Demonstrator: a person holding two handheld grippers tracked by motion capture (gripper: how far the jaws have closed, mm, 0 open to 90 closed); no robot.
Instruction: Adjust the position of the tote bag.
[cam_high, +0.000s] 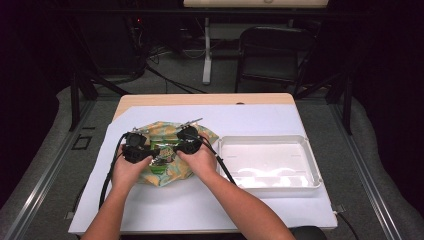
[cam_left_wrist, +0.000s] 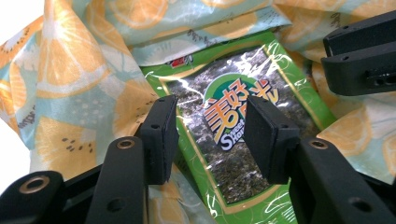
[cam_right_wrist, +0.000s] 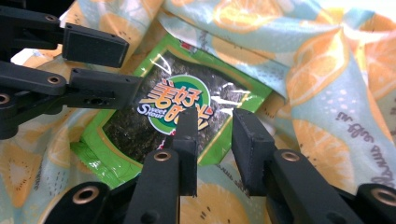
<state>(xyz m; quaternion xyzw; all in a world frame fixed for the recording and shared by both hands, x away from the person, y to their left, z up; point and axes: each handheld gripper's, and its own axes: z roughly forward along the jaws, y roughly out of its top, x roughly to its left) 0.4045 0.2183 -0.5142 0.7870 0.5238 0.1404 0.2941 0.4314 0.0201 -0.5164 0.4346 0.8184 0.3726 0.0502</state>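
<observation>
The work surface is a light wooden table (cam_high: 150, 100) covered across most of its top by a white sheet (cam_high: 250, 120). The table stands in a dim room on grey carpet. Behind it are a black folding chair (cam_high: 272, 50), the white leg of another table (cam_high: 206, 50), black frame struts and loose cables on the floor.

A white rectangular plastic tray (cam_high: 312, 160) sits on the sheet at the right half of the table, well apart from the hands.

At the left centre lies an orange-slice print fabric bag (cam_high: 160, 131), crumpled and open. A green seaweed snack packet (cam_left_wrist: 224, 140) lies flat on the fabric, partly inside the bag's mouth, with its printed face up. The bag's cloth overlaps the packet's far edge in the left gripper view.

The left gripper (cam_left_wrist: 211, 135) hangs directly over the packet. Its jaws stand apart with the packet's label visible between them, and the pads press on nothing. In the high view it sits at the bag's left side (cam_high: 136, 148).

The right gripper (cam_right_wrist: 215, 144) comes from the opposite side, near the packet's lower corner. Its jaws are parted by a narrower gap, with the packet edge and bag fabric seen through the gap, and nothing is clamped. The high view places it at the bag's upper right (cam_high: 189, 141).

The two grippers face each other closely across the packet.
</observation>
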